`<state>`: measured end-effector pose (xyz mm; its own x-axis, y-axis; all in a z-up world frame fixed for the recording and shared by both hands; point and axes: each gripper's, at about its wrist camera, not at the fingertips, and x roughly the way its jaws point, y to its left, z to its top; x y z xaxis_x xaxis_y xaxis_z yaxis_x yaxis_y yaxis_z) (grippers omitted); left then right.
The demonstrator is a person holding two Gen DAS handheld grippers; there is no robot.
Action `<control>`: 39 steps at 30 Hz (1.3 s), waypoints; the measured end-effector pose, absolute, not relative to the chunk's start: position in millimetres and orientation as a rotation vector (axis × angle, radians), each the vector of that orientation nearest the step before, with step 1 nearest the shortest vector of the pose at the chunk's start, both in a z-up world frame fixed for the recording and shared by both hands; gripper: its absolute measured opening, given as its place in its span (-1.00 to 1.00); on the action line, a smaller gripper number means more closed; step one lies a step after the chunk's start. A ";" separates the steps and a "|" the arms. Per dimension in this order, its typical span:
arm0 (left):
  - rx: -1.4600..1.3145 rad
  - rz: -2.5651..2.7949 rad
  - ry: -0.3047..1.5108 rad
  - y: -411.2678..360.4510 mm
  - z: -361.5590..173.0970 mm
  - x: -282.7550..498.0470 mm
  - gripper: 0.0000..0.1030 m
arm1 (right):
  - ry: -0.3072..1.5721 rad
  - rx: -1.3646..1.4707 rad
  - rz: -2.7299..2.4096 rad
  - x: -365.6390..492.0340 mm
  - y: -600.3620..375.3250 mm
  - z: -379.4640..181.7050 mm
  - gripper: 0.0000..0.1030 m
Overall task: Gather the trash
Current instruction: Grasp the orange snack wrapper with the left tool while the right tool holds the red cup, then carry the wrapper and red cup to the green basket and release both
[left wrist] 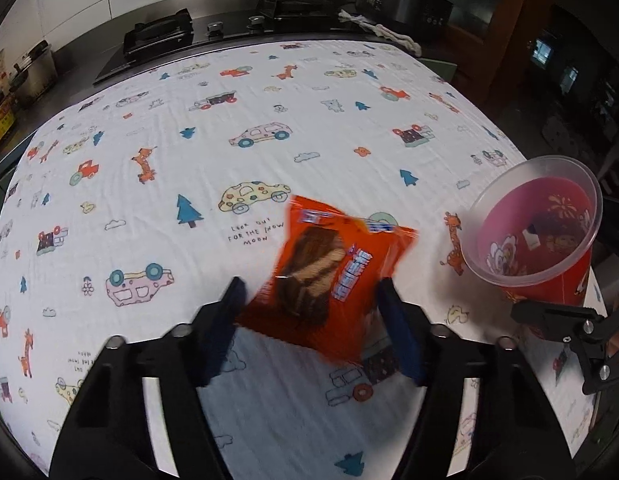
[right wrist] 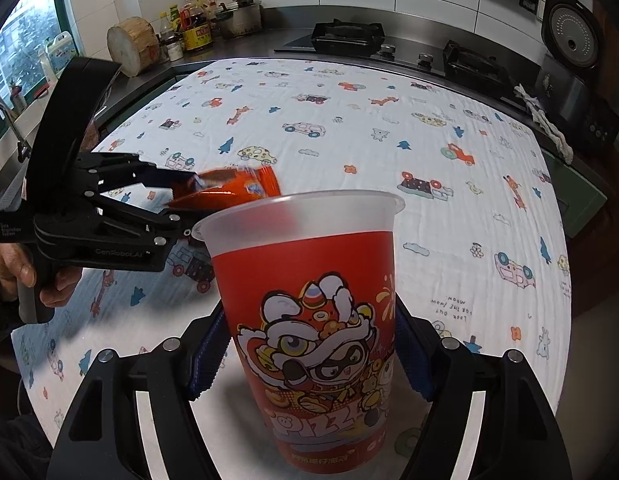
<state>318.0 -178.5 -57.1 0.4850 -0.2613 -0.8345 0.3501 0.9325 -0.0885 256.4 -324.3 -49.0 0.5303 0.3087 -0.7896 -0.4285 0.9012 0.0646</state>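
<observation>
The left gripper [left wrist: 309, 320] is being closed around the orange snack wrapper [left wrist: 329, 272], blue pads flanking its sides; whether it's actually being squeezed can't quite be told, though it's being carried clear of the cloth. It's being hovered just beside the red cup [right wrist: 309, 320], probably so it can be dropped in. That cup is being clamped upright by the right gripper [right wrist: 309, 360] over the cartoon tablecloth [right wrist: 449, 152], basically being used as a bin.
</observation>
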 end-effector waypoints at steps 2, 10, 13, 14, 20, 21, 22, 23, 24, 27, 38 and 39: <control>0.104 -0.372 0.976 -176.7 -54.8 313.4 0.13 | 0.913 -0.144 0.443 255.3 -322.5 -48.6 0.39; 0.093 -0.377 0.945 -161.4 -43.6 297.7 -0.40 | 0.907 -0.140 0.444 245.7 -311.9 -43.6 0.38; 0.086 -0.372 0.935 -154.0 -41.3 290.7 -0.41 | 0.899 -0.139 0.449 240.0 -305.7 -39.3 0.38; 0.087 -0.370 0.931 -152.3 -40.6 289.0 -0.41 | 0.896 -0.141 0.451 237.9 -303.4 -37.9 0.38; 0.088 -0.367 0.913 -140.6 -35.1 276.5 -0.53 | 0.888 -0.149 0.461 230.0 -291.6 -31.9 0.37; 0.088 -0.365 0.910 -137.3 -34.3 273.8 -0.53 | 0.887 -0.151 0.463 228.9 -289.3 -31.2 0.37; 0.087 -0.363 0.909 -134.9 -33.7 272.4 -0.53 | 0.885 -0.151 0.463 227.9 -287.7 -30.8 0.37; 0.086 -0.358 0.908 -132.0 -33.2 270.4 -0.53 | 0.884 -0.151 0.466 227.0 -285.6 -30.1 0.37; 0.081 -0.355 0.907 -127.4 -32.3 267.5 -0.53 | 0.882 -0.150 0.470 226.1 -283.2 -29.2 0.36; 0.068 -0.345 0.894 -114.9 -28.4 258.0 -0.53 | 0.876 -0.147 0.481 223.3 -275.5 -26.3 0.36; 0.016 -0.265 0.822 -39.5 -0.6 215.4 -0.53 | 0.842 -0.171 0.551 211.0 -217.1 -10.8 0.36; 0.006 -0.248 0.811 -27.5 3.4 210.3 -0.53 | 0.839 -0.173 0.561 210.5 -210.0 -9.3 0.36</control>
<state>210.3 -27.5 3.4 0.6610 -0.2175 -0.7181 0.2219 0.9709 -0.0897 210.5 -210.0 -9.3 0.5337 0.4012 -0.7444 -0.5340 0.8425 0.0712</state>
